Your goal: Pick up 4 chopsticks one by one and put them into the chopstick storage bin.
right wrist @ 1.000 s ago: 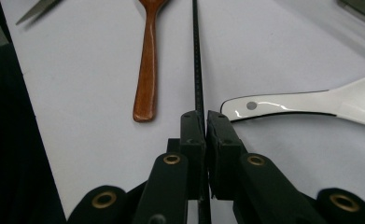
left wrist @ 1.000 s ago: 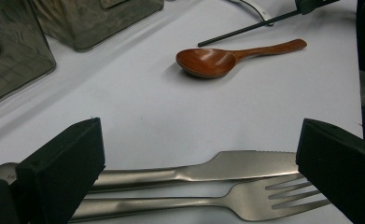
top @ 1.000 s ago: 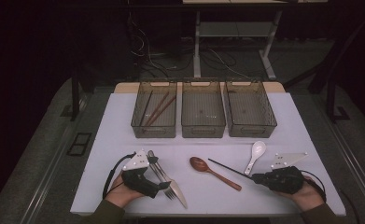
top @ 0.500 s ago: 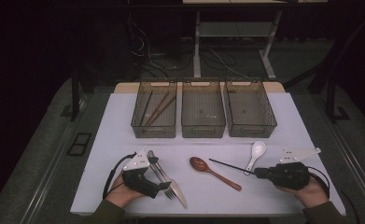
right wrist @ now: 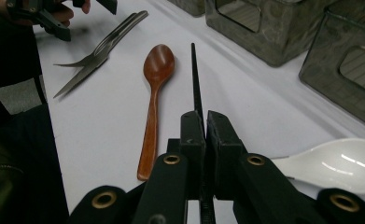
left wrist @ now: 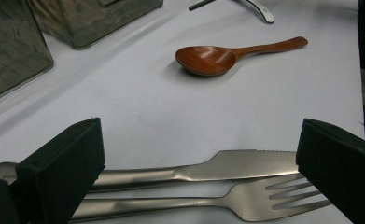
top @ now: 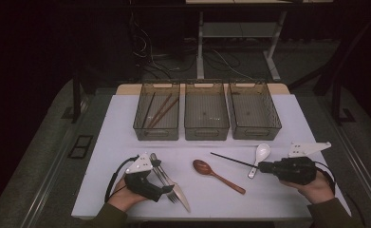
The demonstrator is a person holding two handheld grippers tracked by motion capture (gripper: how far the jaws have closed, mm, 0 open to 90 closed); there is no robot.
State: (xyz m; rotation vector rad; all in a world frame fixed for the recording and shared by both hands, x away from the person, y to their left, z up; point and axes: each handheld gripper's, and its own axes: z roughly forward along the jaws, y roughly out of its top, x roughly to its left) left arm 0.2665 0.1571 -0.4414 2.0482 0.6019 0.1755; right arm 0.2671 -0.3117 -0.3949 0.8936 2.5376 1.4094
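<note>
Black chopstick (top: 230,160) clamped in the right tongs (top: 264,166), gripped at one end, the rest sticking out level toward table middle, just over the white surface. In the right gripper view the chopstick (right wrist: 197,88) runs straight out from between the two pressed-together jaws, tip ending near the bowl of the wooden spoon (right wrist: 155,100).

Step in hand, as I read it: sorting cutlery into bins, chopstick just picked, lift underway. The left bin (top: 156,114) already holds brown chopsticks (top: 160,110), so this one likely goes there. Next move calls for raising it clear, carrying it across the table past the white spoon (top: 259,157) and wooden spoon (top: 216,174), over the bin rim, then opening. The stick is long and held at its end, so it could swing or catch on the rim.

Right hand (top: 316,187) low at the near right edge, gripper lying roughly level, pointing left.

Left tongs (top: 166,189) apart, resting low, jaws straddling the fork (left wrist: 245,204) and knife (left wrist: 227,165) lying side by side on the table (top: 112,142); not pressing on either. Left hand near the front left edge, gripper aimed right and slightly away.

Middle bin (top: 206,114) and right bin (top: 254,114) look empty.
</note>
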